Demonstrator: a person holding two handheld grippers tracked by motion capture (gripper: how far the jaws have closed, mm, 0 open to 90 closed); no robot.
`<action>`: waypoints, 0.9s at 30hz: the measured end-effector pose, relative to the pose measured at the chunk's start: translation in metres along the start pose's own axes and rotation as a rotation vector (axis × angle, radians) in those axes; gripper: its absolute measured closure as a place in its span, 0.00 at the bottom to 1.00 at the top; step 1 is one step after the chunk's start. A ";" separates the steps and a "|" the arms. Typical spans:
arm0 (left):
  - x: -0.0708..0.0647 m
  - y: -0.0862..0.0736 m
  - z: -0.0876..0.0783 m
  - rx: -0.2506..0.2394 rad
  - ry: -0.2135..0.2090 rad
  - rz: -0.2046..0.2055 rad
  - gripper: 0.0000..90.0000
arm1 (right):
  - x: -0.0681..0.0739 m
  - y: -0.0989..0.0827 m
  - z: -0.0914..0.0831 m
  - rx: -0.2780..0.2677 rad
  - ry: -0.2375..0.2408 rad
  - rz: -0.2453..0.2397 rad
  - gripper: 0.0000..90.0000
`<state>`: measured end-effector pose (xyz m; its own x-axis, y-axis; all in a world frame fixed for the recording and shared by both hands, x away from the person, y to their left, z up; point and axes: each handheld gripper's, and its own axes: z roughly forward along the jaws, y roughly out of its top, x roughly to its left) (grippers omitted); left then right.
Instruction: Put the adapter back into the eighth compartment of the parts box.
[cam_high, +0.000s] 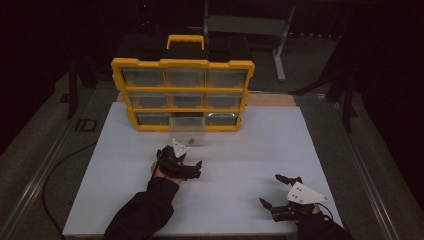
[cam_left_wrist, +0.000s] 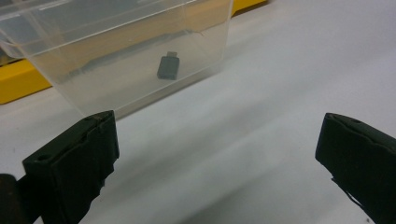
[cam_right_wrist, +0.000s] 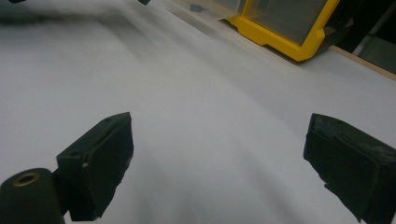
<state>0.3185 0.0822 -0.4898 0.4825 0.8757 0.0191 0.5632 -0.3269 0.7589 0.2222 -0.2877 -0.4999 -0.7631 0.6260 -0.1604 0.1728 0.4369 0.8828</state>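
I had my left gripper (cam_high: 176, 159) just in front of the clear drawer (cam_high: 187, 131), which stood pulled out of the bottom middle slot of the yellow organiser (cam_high: 182, 90) and rested on the white table (cam_high: 250, 150). The jaws were released, wide apart, with nothing between them. In the left gripper view the drawer (cam_left_wrist: 126, 51) was close ahead and a little to the left, and inside it lay one small dark adapter (cam_left_wrist: 167, 67), flat on the floor of the drawer, near its front wall.

My right gripper (cam_high: 280, 191) hovered well apart, near the right front of the table, also released and empty.

I judged that the step in hand was to deal with this drawer, probably to take the adapter out or to push the drawer back. To do it well, I thought the left gripper should come from above the rim, centred on the adapter, and close along its narrow sides. The drawer is light and could slide, so a slow approach seemed wise.

I counted one organiser with nine compartments in three rows, one drawer pulled out, one adapter and two grippers.
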 end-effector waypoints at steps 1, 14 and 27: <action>0.000 0.000 0.000 -0.004 0.009 -0.007 0.00 | 0.000 0.000 0.000 0.000 0.000 0.000 0.09; -0.003 0.000 0.002 -0.027 0.049 -0.064 0.00 | 0.000 0.000 0.000 0.001 0.000 -0.002 0.09; -0.010 0.003 0.006 -0.045 0.122 -0.099 0.00 | 0.000 0.000 0.000 0.001 0.001 -0.002 0.09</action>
<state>0.3194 0.0708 -0.4917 0.3394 0.9404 0.0197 0.5720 -0.2230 0.7894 0.2222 -0.2873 -0.5000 -0.7640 0.6248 -0.1614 0.1724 0.4386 0.8820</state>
